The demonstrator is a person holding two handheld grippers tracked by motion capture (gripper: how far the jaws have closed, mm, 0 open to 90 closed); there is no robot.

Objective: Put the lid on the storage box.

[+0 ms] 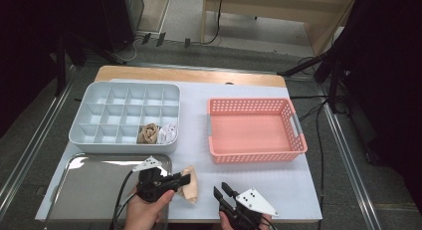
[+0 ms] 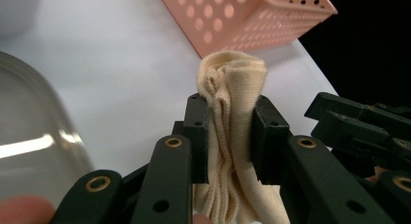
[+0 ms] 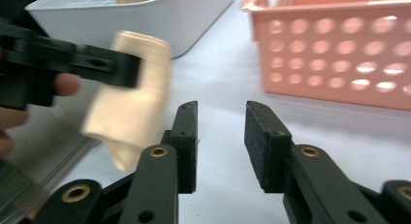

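Observation:
A folded cream sock (image 1: 189, 185) hangs just right of the steel tray, and my left gripper (image 1: 185, 179) is shut on it. In the left gripper view the sock (image 2: 231, 107) is pinched between the two black pads and bulges above them. My right gripper (image 1: 222, 190) stands open near the table's front edge, right of the sock, with nothing between its fingers. In the right gripper view the sock (image 3: 133, 98) hangs to the left of the open gripper (image 3: 220, 132). The grey compartment box (image 1: 125, 115) holds a brown rolled sock (image 1: 148, 133) and a white one (image 1: 167, 134) in its front row.
A steel tray (image 1: 94, 182) lies at the front left. A pink perforated basket (image 1: 254, 129) sits at the right, nothing in it. Bare white tabletop (image 1: 288, 182) lies between the basket and the front edge.

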